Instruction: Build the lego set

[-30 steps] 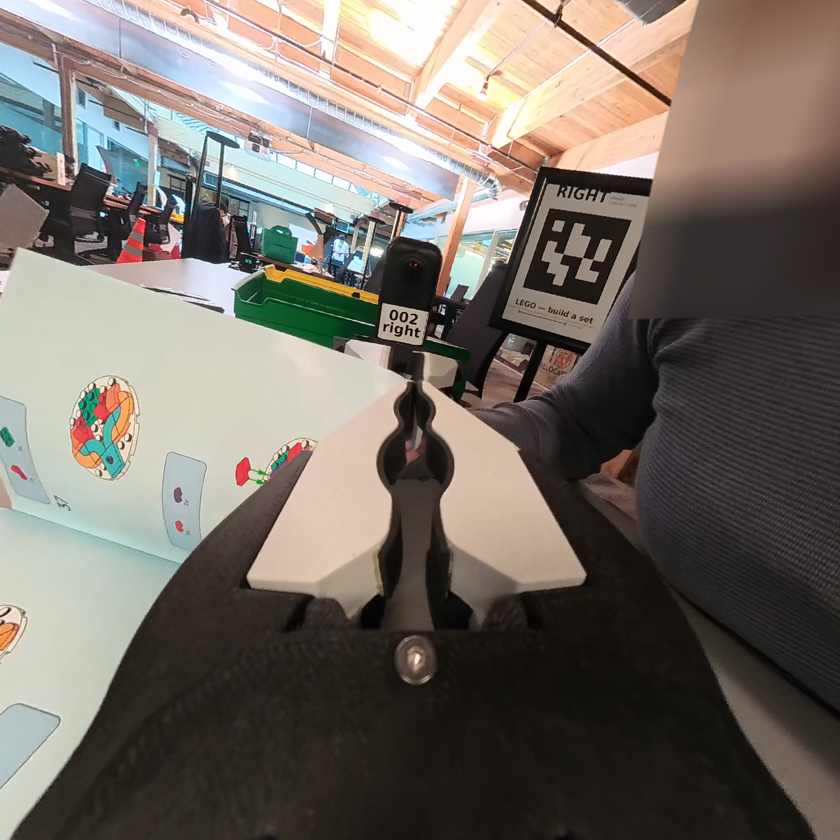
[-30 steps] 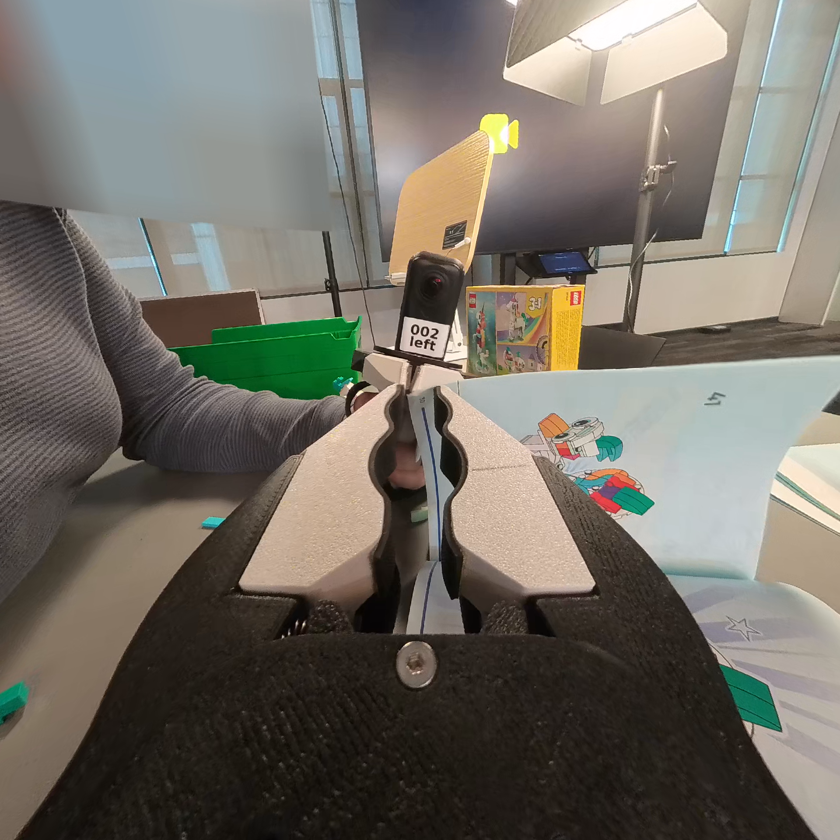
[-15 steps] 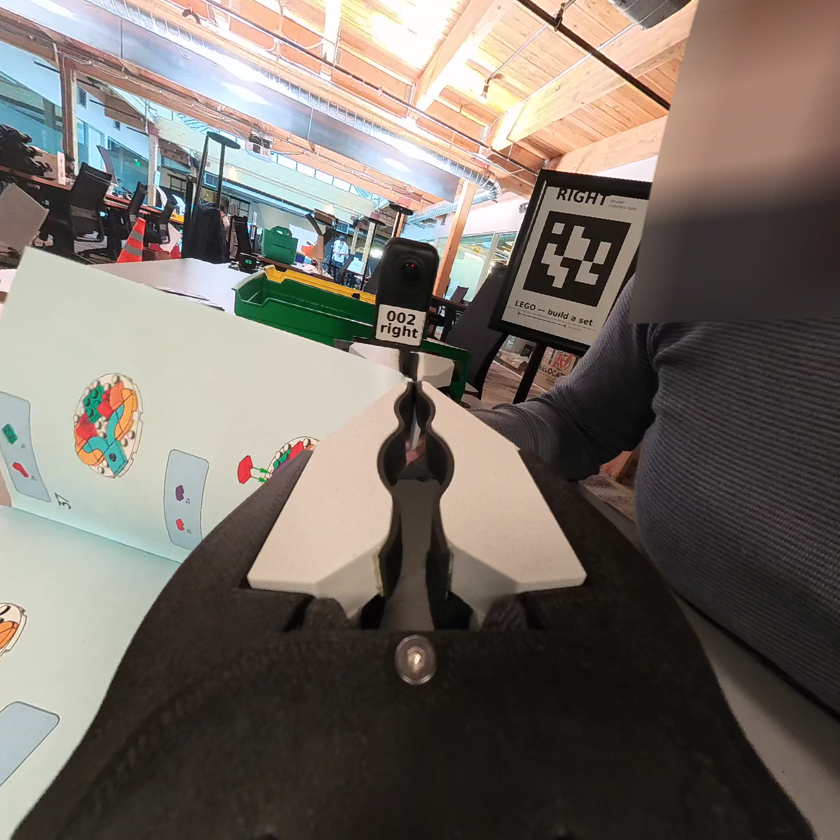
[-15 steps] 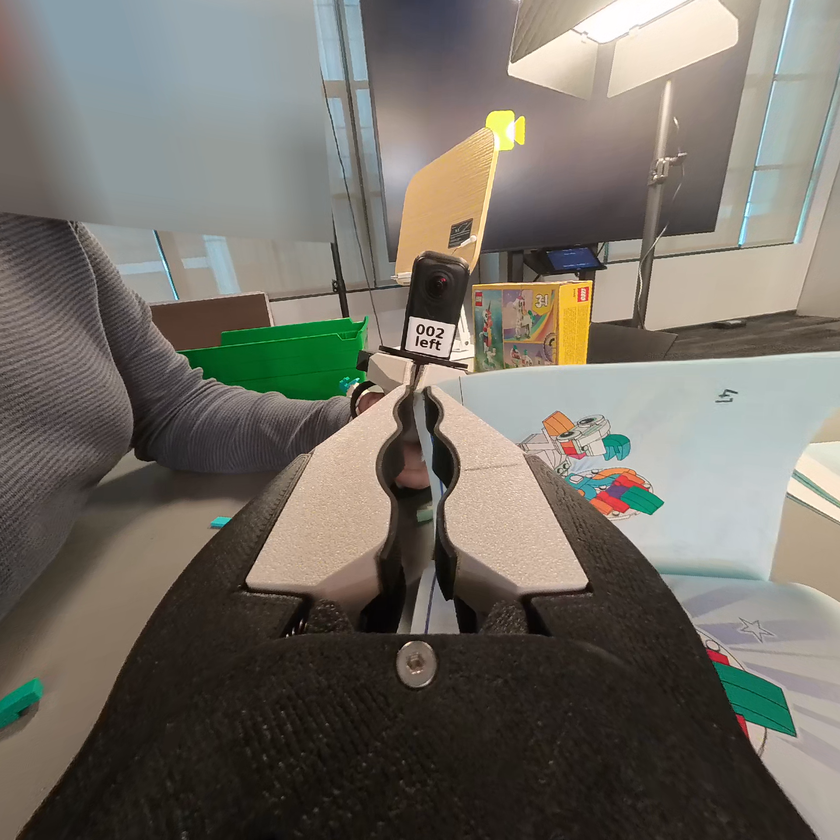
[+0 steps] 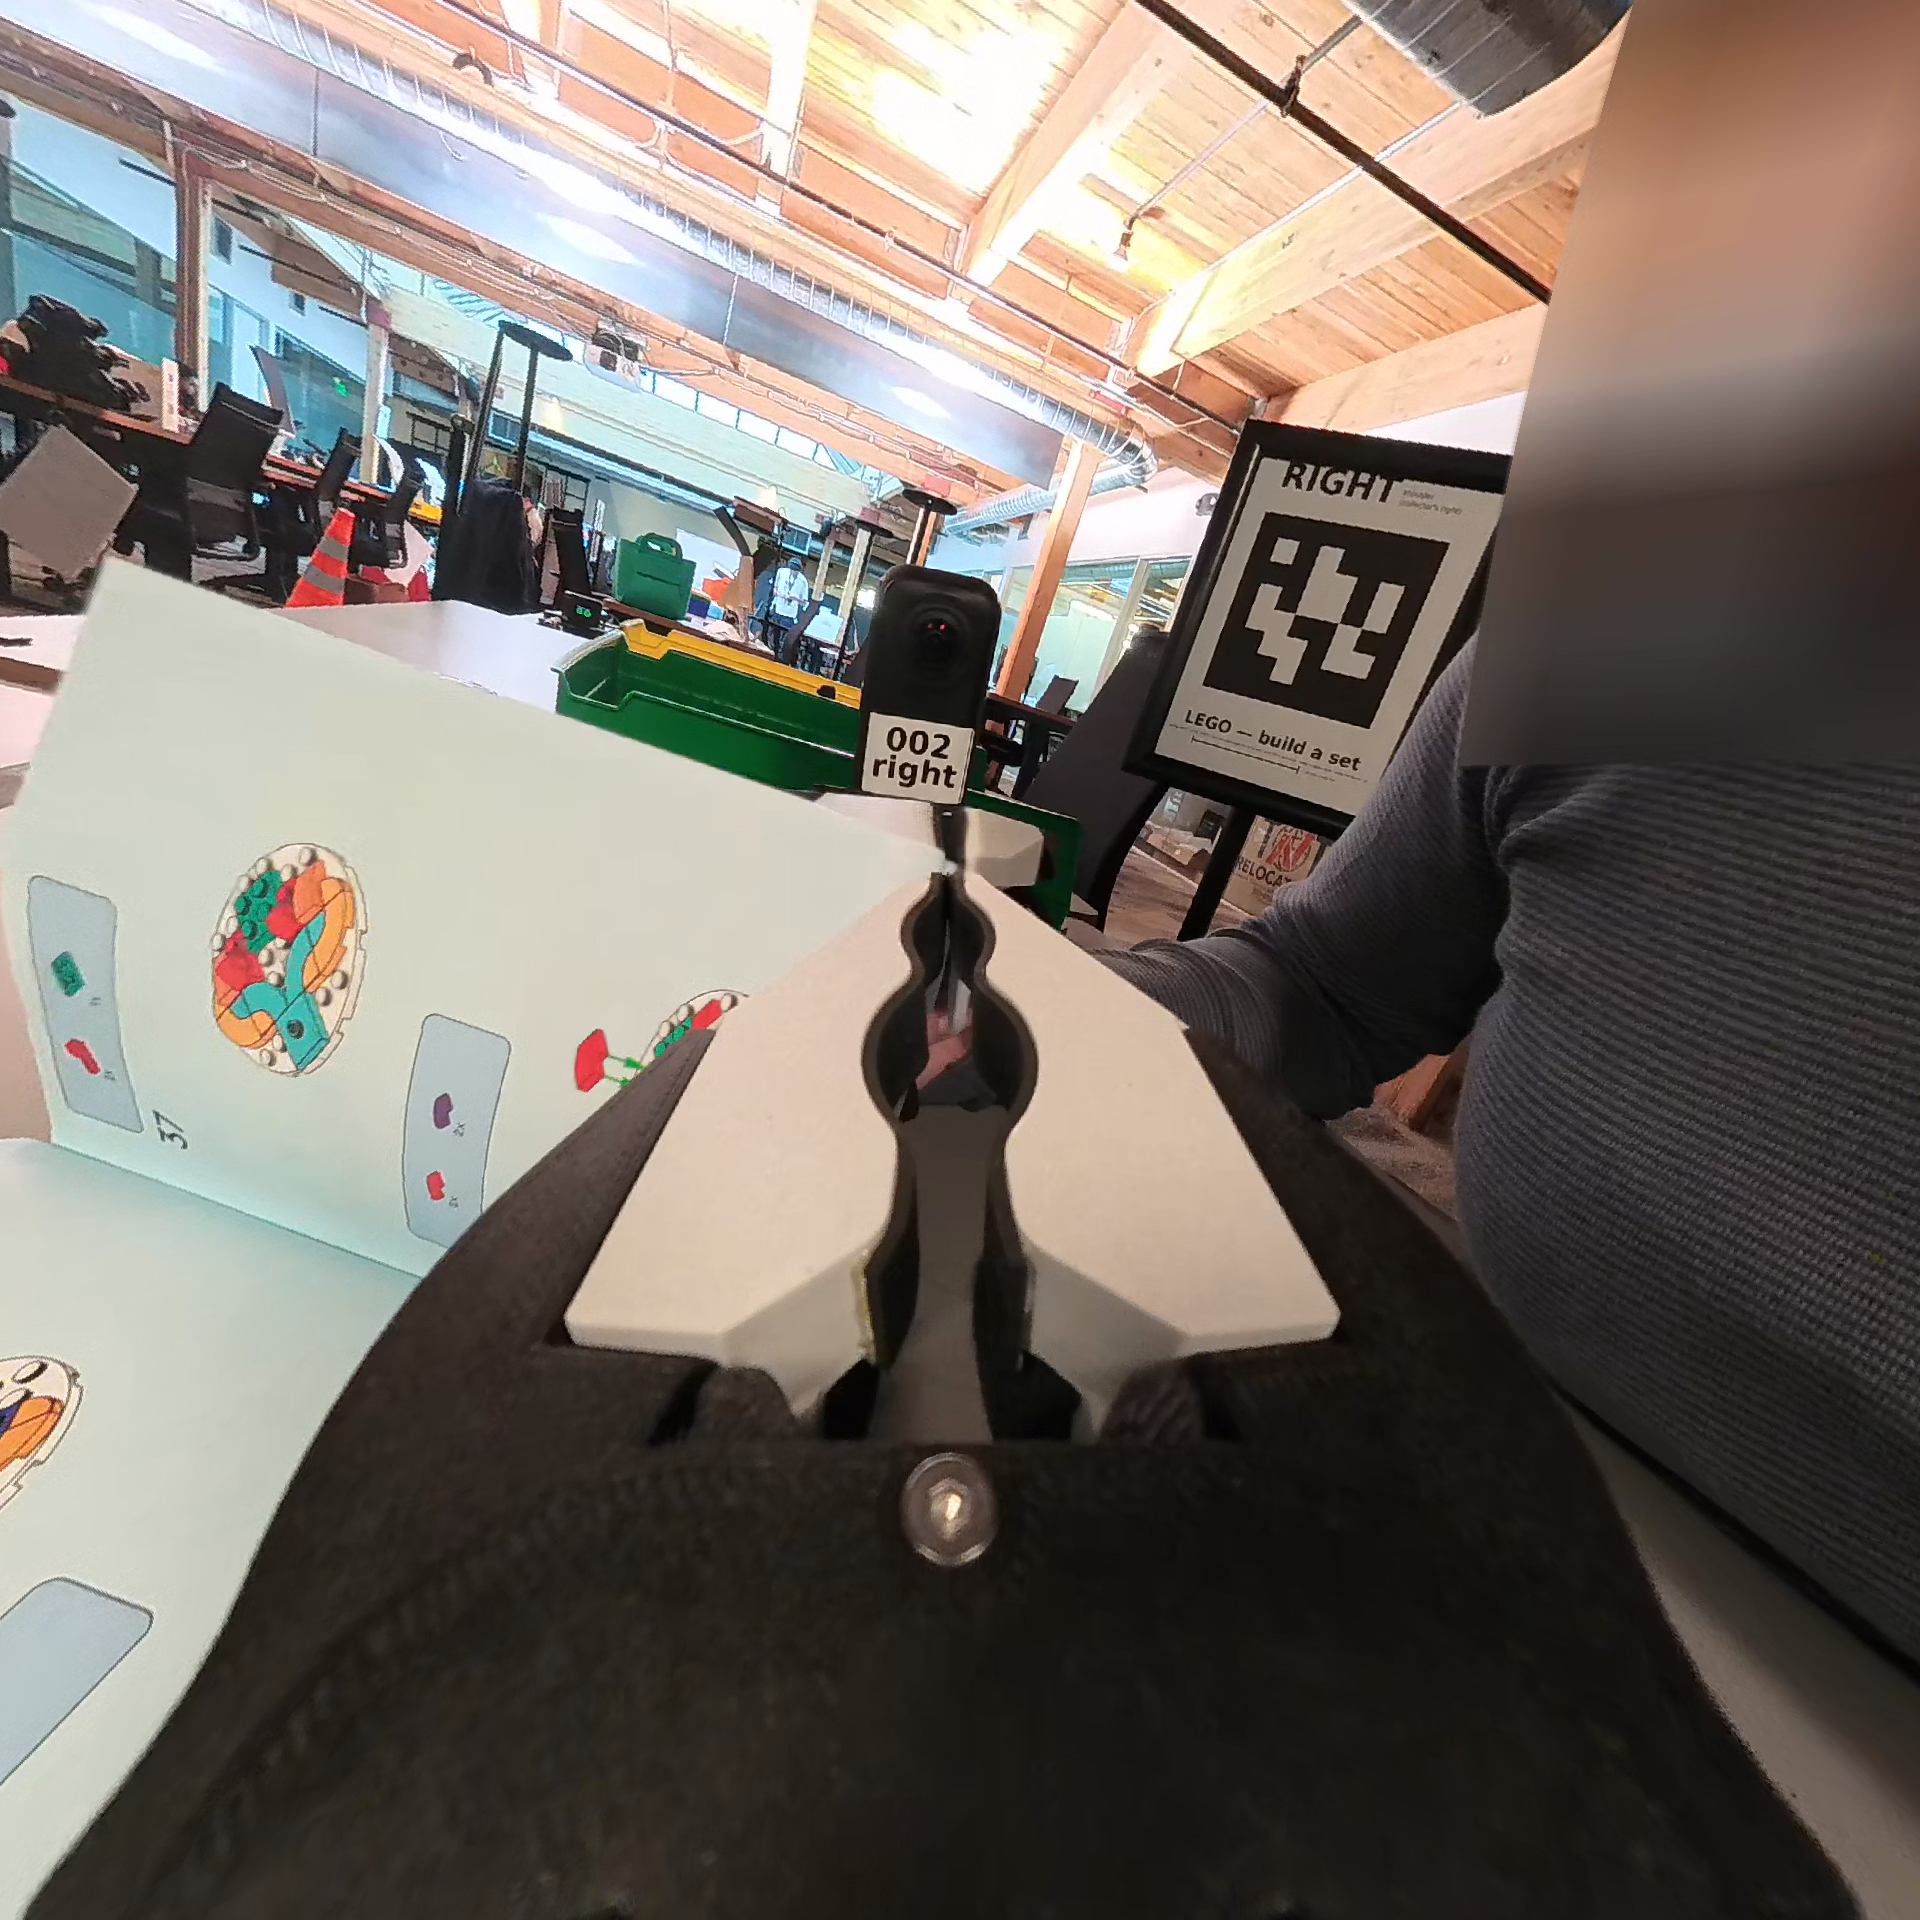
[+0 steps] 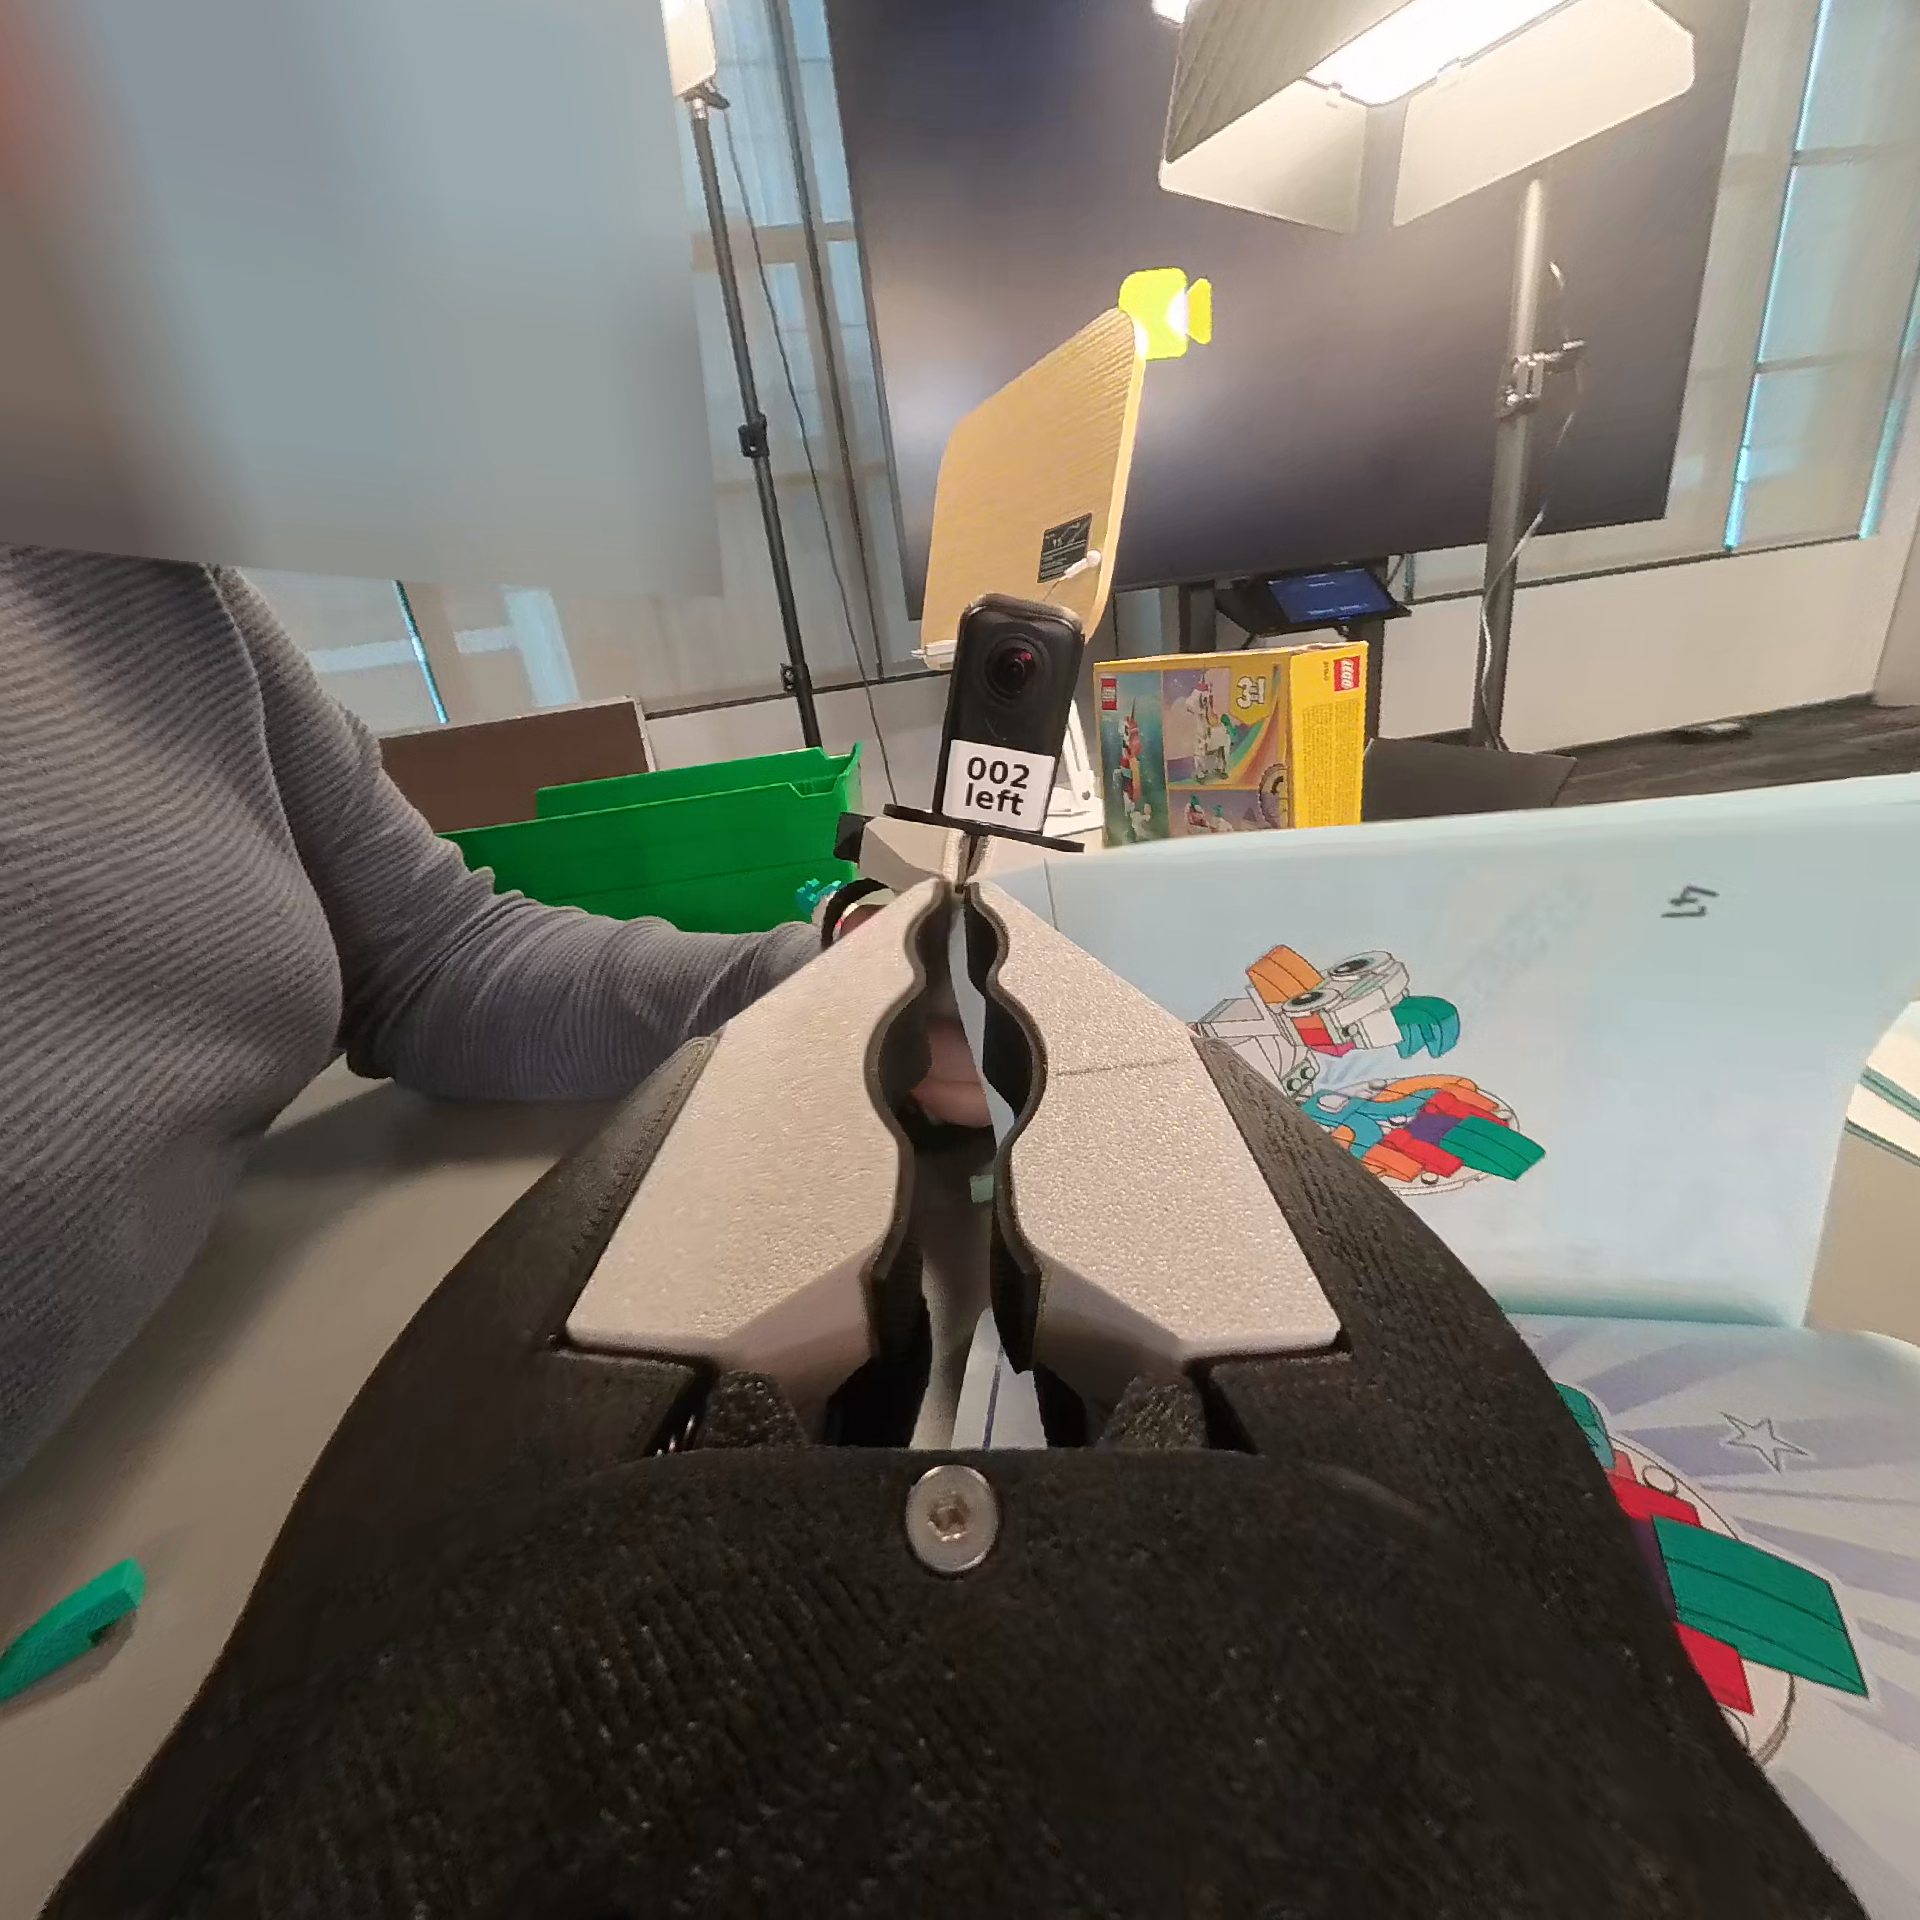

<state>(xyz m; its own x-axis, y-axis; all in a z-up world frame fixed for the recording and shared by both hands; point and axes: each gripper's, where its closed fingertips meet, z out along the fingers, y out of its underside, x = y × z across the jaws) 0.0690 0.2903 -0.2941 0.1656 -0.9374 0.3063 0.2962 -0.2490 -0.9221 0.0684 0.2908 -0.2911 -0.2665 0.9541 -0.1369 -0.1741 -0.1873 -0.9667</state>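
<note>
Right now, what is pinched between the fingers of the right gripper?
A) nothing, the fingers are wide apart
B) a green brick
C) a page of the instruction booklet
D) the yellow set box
C: in the right wrist view the right gripper has its fingers closed at the tips on the thin edge of a lifted page of the instruction booklet, which runs down between them.

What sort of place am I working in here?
Probably an open-plan office or lab set up for recording: a timber ceiling over rows of desks and office chairs, a studio light on a stand, and a fiducial-marker sign by the table.
</note>
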